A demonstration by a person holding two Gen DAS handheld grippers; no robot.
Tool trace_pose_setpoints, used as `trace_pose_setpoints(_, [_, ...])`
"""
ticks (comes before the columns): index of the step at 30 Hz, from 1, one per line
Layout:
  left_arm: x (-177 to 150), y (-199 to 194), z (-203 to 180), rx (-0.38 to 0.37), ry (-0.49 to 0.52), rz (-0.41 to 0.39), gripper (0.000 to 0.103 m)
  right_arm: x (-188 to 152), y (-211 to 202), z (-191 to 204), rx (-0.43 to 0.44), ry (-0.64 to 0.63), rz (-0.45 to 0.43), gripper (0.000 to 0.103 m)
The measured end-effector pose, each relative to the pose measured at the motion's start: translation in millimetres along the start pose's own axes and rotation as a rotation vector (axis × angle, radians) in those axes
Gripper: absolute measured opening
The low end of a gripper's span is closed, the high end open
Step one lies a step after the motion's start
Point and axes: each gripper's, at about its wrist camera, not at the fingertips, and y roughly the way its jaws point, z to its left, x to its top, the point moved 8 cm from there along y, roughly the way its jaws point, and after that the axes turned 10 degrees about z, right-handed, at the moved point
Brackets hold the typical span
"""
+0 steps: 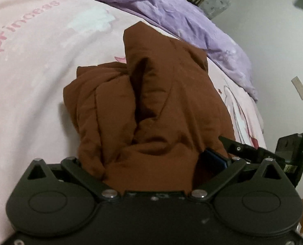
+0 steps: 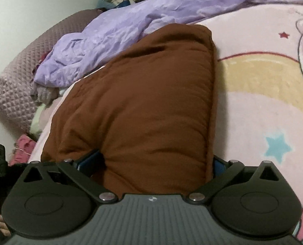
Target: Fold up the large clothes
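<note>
A brown padded garment [image 1: 151, 106] lies bunched in thick folds on the pink printed bed sheet [image 1: 39, 81]. My left gripper [image 1: 149, 159] stands wide open around its near end. Its right blue pad [image 1: 214, 159] shows with a dark gap beside the cloth, and the left pad is hidden under a fold. In the right wrist view the same garment [image 2: 147, 102] is a smooth folded slab. My right gripper [image 2: 153, 163] is open wide with the slab's near edge between its blue pads [image 2: 88, 161], not squeezed. The right gripper's body [image 1: 284, 151] shows beside the left one.
A crumpled purple duvet [image 2: 131, 20] runs along the far side of the garment. A mauve waffle pillow [image 2: 14, 77] lies at the far left. Pink cloth [image 2: 22, 145] sits off the bed's edge. A white wall with a socket [image 1: 299, 90] is close on the right.
</note>
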Motion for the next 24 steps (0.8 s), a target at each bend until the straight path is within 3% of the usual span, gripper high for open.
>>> trace_pose_setpoints(3, [5.8, 15.3, 7.2, 0.012, -0.014, 0.009, 0.103, -0.1, -0.6, -1.8, 0.011, 0.018, 0.0, 0.103])
trace_pose_setpoints(7, [12.2, 20.7, 15.6, -0.025, -0.068, -0.012, 0.103, 4.9, 9.8, -1.3, 0.004, 0.044, -0.011, 0.103])
trace_pose_setpoints(10, [9.4, 19.8, 11.3, 0.0, -0.026, -0.025, 0.103, 5.7, 12.3, -1.8, 0.008, 0.029, -0.002, 0.103])
trace_pose_setpoints(12, [7.6, 17.0, 10.5, 0.028, -0.024, -0.053, 0.092, 5.2, 10.3, 0.7, -0.008, 0.023, -0.011, 0.103])
trace_pose_setpoints(13, [6.9, 14.2, 10.4, 0.045, -0.025, -0.067, 0.079, 4.6, 6.1, 3.3, -0.027, 0.01, -0.02, 0.093])
trace_pose_setpoints(16, [5.0, 0.2, 3.3, 0.05, -0.013, -0.099, 0.055, 5.5, -9.4, 20.3, -0.081, -0.054, -0.032, 0.071])
trace_pose_setpoints(19, [4.5, -8.0, -10.6, 0.102, 0.036, -0.118, 0.048, 9.0, -19.0, 34.9, -0.112, -0.114, -0.034, 0.064])
trace_pose_setpoints(24, [3.8, -17.3, -15.8, 0.047, 0.005, -0.156, 0.044, 14.2, -29.6, 35.5, -0.073, -0.075, -0.039, 0.062])
